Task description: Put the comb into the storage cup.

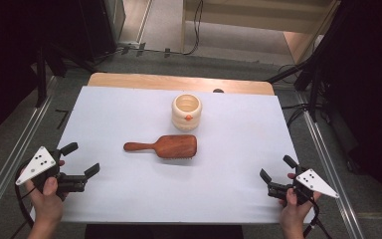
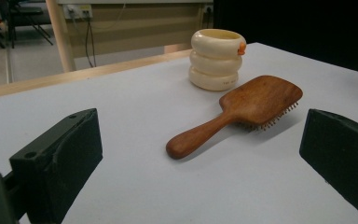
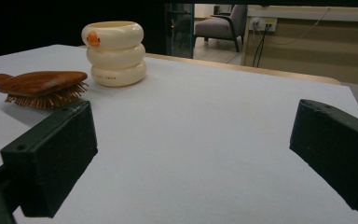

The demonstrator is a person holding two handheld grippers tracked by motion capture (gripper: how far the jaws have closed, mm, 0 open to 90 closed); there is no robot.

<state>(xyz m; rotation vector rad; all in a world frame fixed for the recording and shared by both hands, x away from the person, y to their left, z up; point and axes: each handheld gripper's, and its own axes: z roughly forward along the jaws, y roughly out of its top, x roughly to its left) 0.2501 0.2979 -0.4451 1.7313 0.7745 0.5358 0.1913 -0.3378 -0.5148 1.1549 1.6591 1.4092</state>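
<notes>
Lying bristles-down near the middle of the table (image 1: 129,199), the wooden hairbrush (image 1: 166,146) points its handle to the left, with its broad head to the right. Just beyond the head, on the far side, stands a cream ribbed cup (image 1: 186,112) with a small orange mark on its side, upright and apart from the brush. The left tool (image 1: 79,160) hovers at the near left with its jaws spread wide and nothing between them. The right tool (image 1: 276,168) sits at the near right, its jaws likewise apart and holding nothing. Both are well apart from the hairbrush.
</notes>
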